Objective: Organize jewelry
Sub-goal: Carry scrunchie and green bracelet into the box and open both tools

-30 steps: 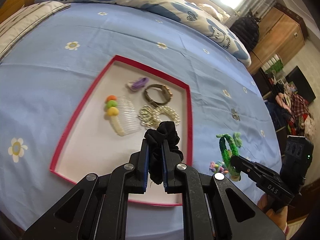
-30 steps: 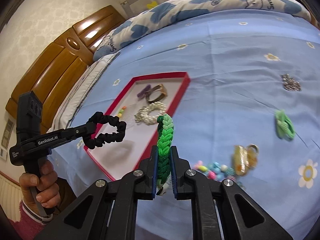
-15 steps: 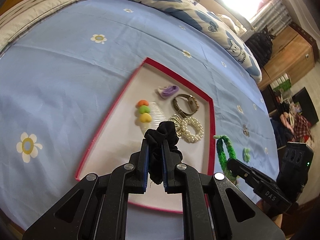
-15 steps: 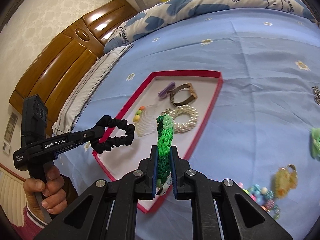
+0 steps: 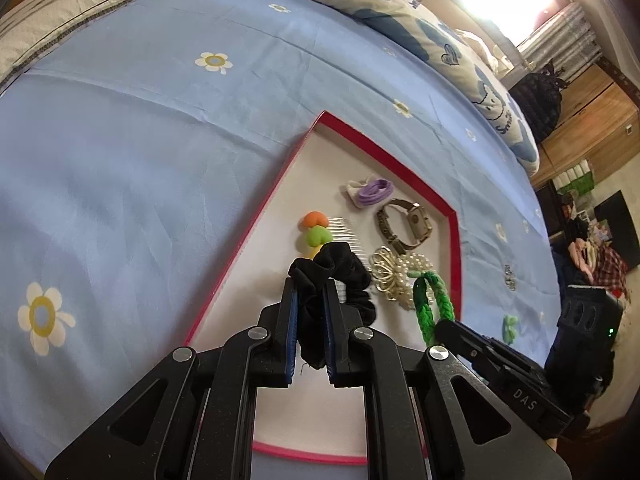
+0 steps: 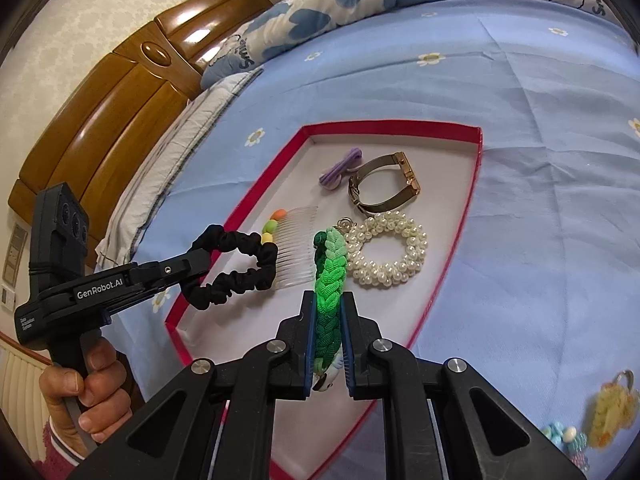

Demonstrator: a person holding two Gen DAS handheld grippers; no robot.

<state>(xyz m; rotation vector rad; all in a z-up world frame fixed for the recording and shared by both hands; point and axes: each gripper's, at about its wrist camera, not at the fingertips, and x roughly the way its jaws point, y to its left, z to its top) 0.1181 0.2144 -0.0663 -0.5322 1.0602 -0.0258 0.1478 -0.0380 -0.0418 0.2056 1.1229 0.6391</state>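
- Two tongs, both clamped on soft bands: left gripper pinched nearly shut on the black scrunchie, right gripper pinched nearly shut on the green braided band.
- Both loads hang over the red-edged tray, not resting on its floor as far as I can tell.
- Step in hand, by my read: set both bands down in the tray.
- To do it well: lower each over bare tray floor near the tong tips, let go only once the band touches down (soft loops can cling to the pads).
- Keep the two tongs apart; the scrunchie sits just left of the green band and the loops could snag.
- Tray contents ahead of the right tips: clear comb with coloured beads, pearl bracelet just right of the band's tip, watch beyond it, purple clip farthest.
- Outside the tray, on the blue sheet right of the right tongs: yellow charm, beaded piece. Still to collect.
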